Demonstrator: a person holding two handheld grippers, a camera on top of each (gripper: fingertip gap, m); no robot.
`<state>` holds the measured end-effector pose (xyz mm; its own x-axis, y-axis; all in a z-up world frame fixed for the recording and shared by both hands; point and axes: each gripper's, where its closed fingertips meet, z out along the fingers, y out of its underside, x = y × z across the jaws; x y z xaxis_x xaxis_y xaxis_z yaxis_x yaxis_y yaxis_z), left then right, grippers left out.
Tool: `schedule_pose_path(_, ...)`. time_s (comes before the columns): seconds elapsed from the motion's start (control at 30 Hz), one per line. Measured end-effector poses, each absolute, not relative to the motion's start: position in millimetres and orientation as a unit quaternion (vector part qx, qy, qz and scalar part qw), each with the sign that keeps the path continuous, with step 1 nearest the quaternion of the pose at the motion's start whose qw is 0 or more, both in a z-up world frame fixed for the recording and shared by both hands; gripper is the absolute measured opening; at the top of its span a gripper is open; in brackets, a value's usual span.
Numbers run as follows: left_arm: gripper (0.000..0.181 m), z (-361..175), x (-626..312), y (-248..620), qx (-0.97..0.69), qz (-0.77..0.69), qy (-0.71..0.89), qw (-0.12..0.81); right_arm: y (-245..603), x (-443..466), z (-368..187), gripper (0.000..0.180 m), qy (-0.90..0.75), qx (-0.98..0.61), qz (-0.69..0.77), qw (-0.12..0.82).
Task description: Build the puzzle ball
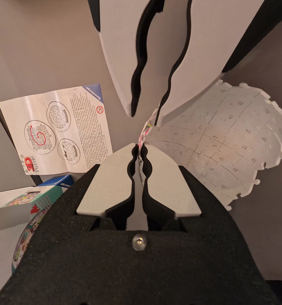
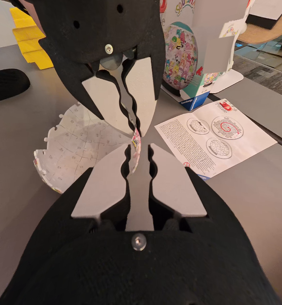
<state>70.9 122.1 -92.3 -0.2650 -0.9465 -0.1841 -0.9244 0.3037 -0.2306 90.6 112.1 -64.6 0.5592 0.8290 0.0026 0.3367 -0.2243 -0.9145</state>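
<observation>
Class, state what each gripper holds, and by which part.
The left gripper pinches the puzzle shell by its rim edge. The right gripper is open, holding nothing.

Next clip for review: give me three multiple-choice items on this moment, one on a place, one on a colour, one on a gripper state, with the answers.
1. Where does the instruction sheet lie?
A. flat on the grey table
B. inside the puzzle box
C. under the puzzle shell

2. What colour is the inner face of the puzzle shell?
A. black
B. white
C. yellow

3. How is the left hand-held gripper?
A. open, empty
B. shut on the puzzle shell's edge
C. out of view

Answers:
1 A, the sheet lies unfolded on the table beside the puzzle box.
2 B, its numbered inside is white.
3 B, its tips pinch the shell's rim; the right hand-held gripper is open.
</observation>
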Motion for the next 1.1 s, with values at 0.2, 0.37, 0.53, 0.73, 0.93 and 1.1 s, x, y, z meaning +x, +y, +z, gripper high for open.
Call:
schedule_pose_path(0.2, 0.003, -92.5, 70.2, 123.3, -0.591, -0.033, 0.792, 0.147, 111.9, 90.1, -74.3, 0.027, -0.395, -0.763, 0.25, 0.446)
schedule_pose_path(0.37, 0.003, -93.0, 69.8, 123.9, -0.596, -0.031, 0.79, 0.143, 114.6, 91.2, -77.7, 0.022, -0.369, -0.806, 0.221, 0.405)
schedule_pose_path(0.53, 0.003, -93.5, 68.4, 125.4, -0.6, -0.025, 0.788, 0.138, 116.7, 95.9, -80.6, 0.026, -0.337, -0.842, 0.216, 0.361)
schedule_pose_path(0.73, 0.003, -92.6, 68.0, 125.6, -0.599, -0.026, 0.787, 0.143, 115.7, 86.1, -76.5, 0.037, -0.277, -0.854, 0.283, 0.337)
schedule_pose_path(0.93, 0.003, -92.7, 67.8, 125.8, -0.601, -0.026, 0.786, 0.142, 119.5, 86.4, -81.5, 0.039, -0.228, -0.875, 0.288, 0.316)
schedule_pose_path(1.1, 0.003, -93.3, 67.3, 127.1, -0.603, -0.024, 0.784, 0.142, 118.0, 78.8, -83.3, 0.024, -0.225, -0.879, 0.307, 0.287)
